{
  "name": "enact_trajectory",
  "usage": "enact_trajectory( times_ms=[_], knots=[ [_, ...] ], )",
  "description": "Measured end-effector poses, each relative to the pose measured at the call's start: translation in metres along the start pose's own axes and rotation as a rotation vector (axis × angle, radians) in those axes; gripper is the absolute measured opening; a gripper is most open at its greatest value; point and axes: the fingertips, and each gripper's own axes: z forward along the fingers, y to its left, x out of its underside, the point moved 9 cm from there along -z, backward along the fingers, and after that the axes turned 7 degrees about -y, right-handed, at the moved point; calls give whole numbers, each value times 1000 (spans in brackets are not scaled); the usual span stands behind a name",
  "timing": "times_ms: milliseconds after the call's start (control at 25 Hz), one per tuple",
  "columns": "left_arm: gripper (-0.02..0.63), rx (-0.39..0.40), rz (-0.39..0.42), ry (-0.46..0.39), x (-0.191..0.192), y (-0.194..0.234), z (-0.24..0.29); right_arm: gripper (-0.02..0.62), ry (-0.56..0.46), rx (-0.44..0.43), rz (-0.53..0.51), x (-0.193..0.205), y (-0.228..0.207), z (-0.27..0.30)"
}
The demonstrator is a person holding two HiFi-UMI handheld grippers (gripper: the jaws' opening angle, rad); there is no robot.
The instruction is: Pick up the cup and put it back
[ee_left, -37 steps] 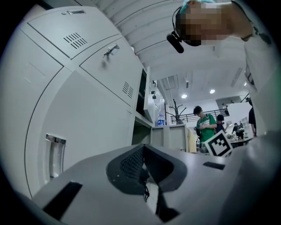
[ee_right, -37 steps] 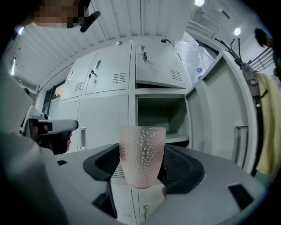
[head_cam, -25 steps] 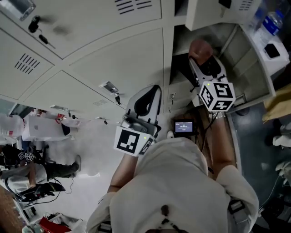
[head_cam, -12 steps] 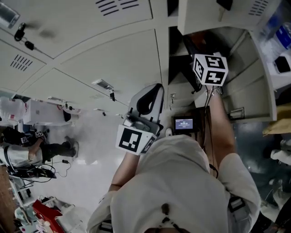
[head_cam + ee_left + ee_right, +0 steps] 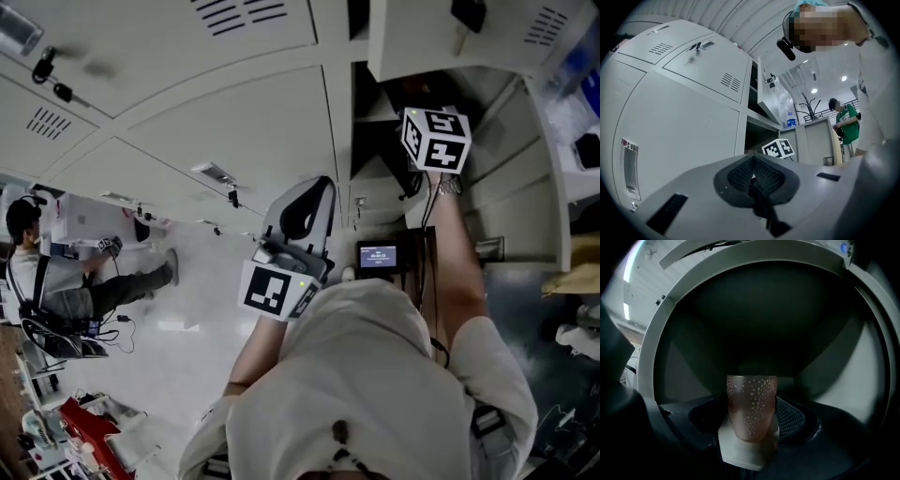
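Right tool (image 5: pixel 751 434) clamped around the speckled cup (image 5: pixel 751 401).

Cup (image 5: pixel 751 406) obsc. in head view

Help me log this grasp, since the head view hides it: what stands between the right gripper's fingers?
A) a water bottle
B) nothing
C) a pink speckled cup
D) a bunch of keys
C: the right gripper view shows the pink speckled cup upright between the fingers of the right gripper, inside a dark locker compartment.
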Motion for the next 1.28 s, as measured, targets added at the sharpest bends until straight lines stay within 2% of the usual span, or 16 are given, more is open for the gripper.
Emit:
enact_trajectory(
  times_ms=[200,360,720,960,1120,1160,1280],
  knots=[
    [8,17,3,3,1,-4,2,327,-13,-11,-7,0,0,-1],
    [8,18,0,8,2,-4,-1,327,-32,-20,32,-1,-1,-3],
    [8,17,-18,4,2,1,-14,328,-93,34,19,-13,-1,-26],
    [8,64,-51,-9,1,9,-30,327,-120,134,42,-12,16,-78],
    [8,96,-76,-4,-2,23,-47,324,-119,149,84,-4,45,-122],
    [8,102,-81,0,-4,27,-53,313,-123,152,101,-4,55,-132],
    [8,121,-91,13,-11,42,-76,80,-146,194,128,-6,87,-165]
  ],
)
